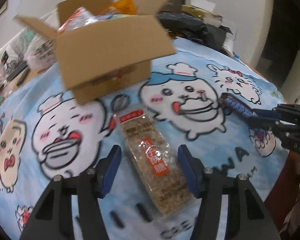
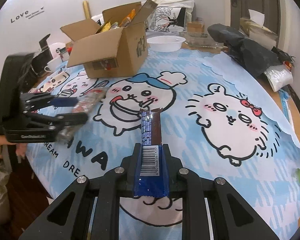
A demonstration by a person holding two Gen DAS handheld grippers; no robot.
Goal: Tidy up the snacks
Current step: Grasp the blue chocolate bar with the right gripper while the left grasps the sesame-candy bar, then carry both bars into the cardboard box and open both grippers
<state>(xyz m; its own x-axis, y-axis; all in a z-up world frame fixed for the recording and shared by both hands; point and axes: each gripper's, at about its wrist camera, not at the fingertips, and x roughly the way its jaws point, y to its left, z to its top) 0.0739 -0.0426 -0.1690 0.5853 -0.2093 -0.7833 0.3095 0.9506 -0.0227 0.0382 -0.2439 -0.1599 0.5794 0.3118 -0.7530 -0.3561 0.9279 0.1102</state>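
Slippage is the risk: the blue bar (image 2: 151,138) is clamped by the right hand-held gripper (image 2: 151,150) only near one end. The sesame pack (image 1: 150,160), flat on the bench, is straddled untouched by the wide-open left hand-held gripper (image 1: 149,156); the box (image 2: 112,46) is well apart.

Left claw (image 1: 149,167) spread around sesame bar (image 1: 150,156)

A long clear-wrapped sesame candy bar (image 1: 153,158) is lying flat before the open, snack-filled cardboard box (image 1: 110,48), while a blue-wrapped bar (image 2: 151,140) is sticking out level, clamped.
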